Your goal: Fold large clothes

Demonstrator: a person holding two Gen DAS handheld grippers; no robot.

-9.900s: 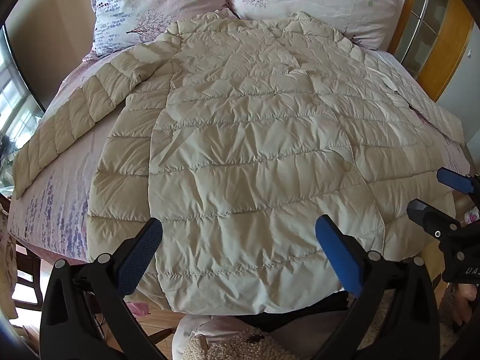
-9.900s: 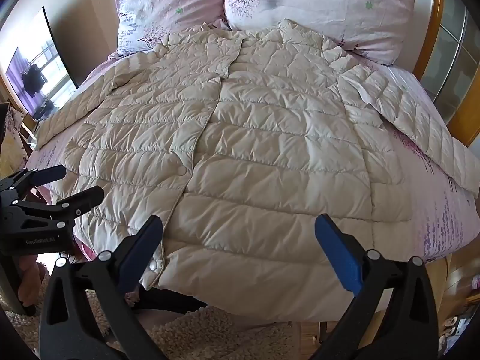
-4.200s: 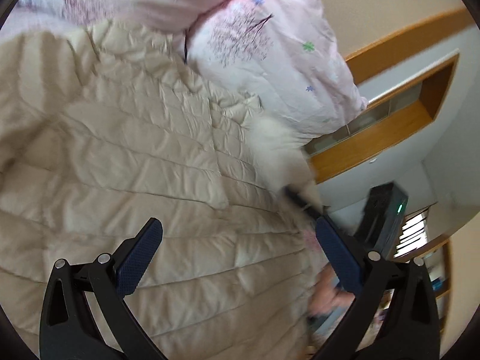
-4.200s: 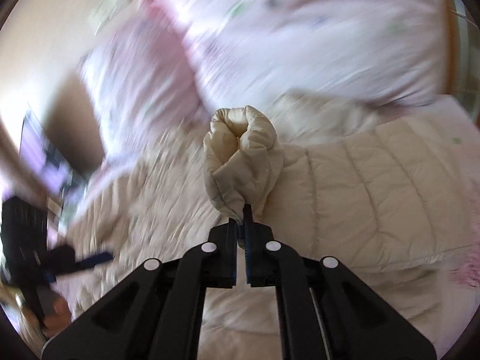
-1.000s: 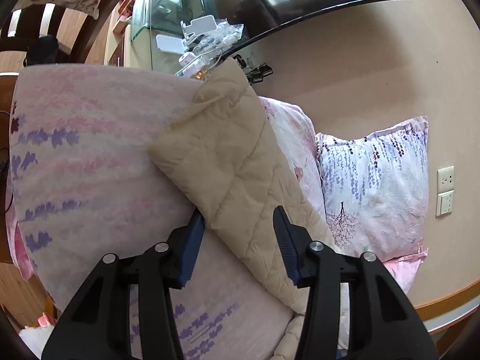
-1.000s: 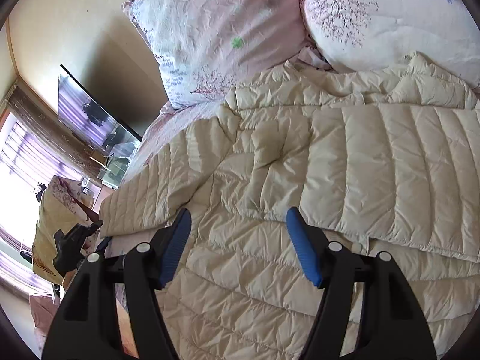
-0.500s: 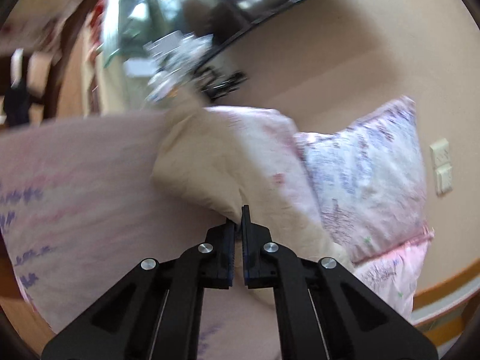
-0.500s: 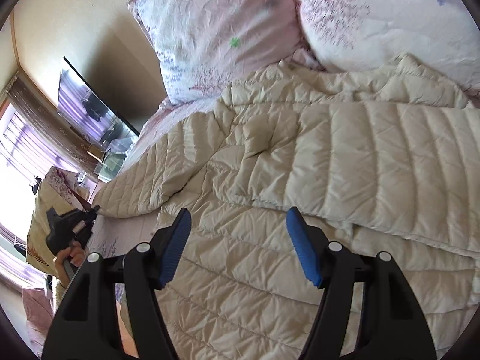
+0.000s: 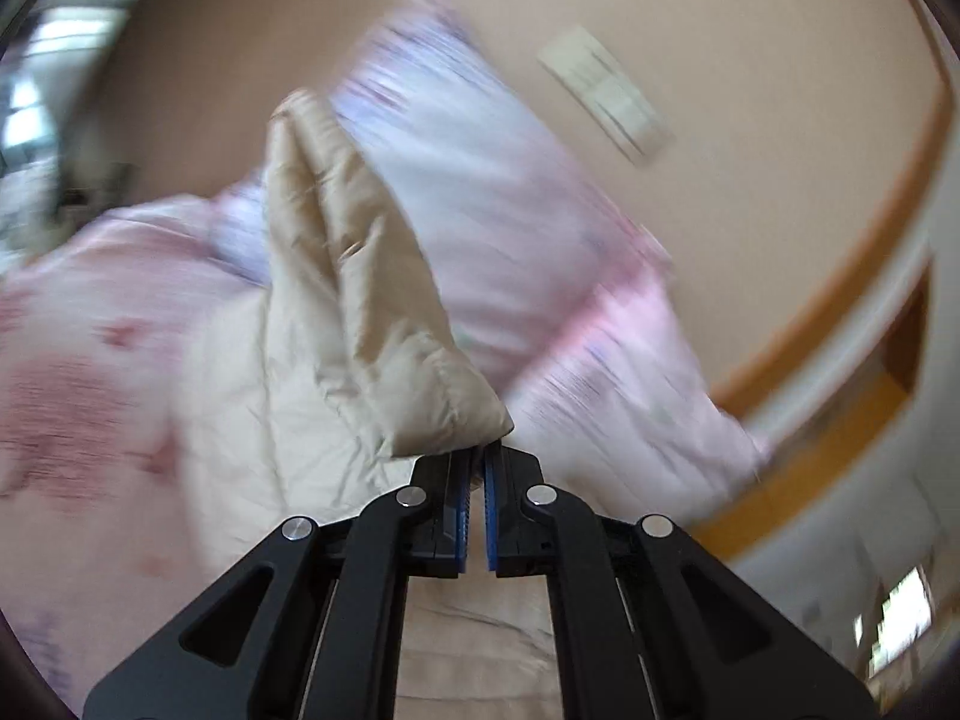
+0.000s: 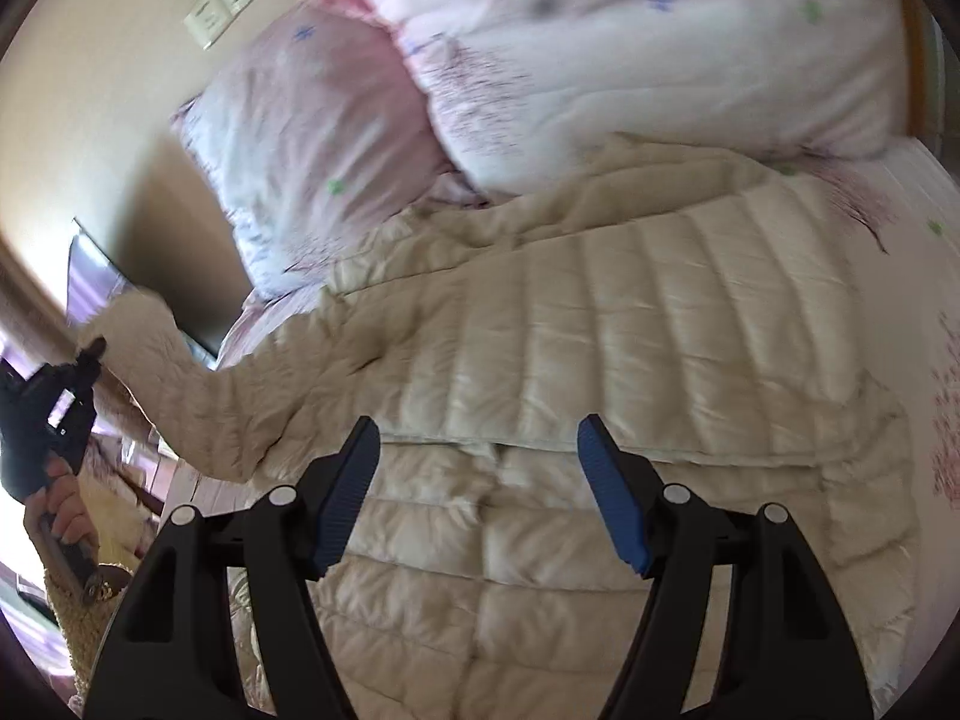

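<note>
Coat: a cream quilted down coat of puffy, faintly shiny fabric stitched into parallel channels lies spread over the pink floral bedspread, collar end toward the pillows.
Folded sleeve: one padded sleeve lies flat across the coat's body as a broad ribbed band, its lower edge a straight seam just beyond the right gripper's tips.
Lifted sleeve: the other sleeve is raised off the bed, creased lengthwise and tapering to a pinched cuff corner; from the right wrist view it stretches from the coat's shoulder out toward the frame's left edge.
Left gripper: the black two-finger left gripper has its blue ribbed pads pressed together on that cuff corner, the fabric bunching just past the tips. In the right wrist view it shows at the far left with a hand on its handle.
Right gripper: the black right gripper hangs over the coat's middle, tilted down, its blue pads set wide apart with nothing between them and touching no fabric.
Pillows: two plump pale pink pillows with a tree print lean at the head of the bed, soft and wrinkled.
Wall: smooth beige wall with a cream switch plate.
Sharpness: the left wrist view is heavily blurred.
</note>
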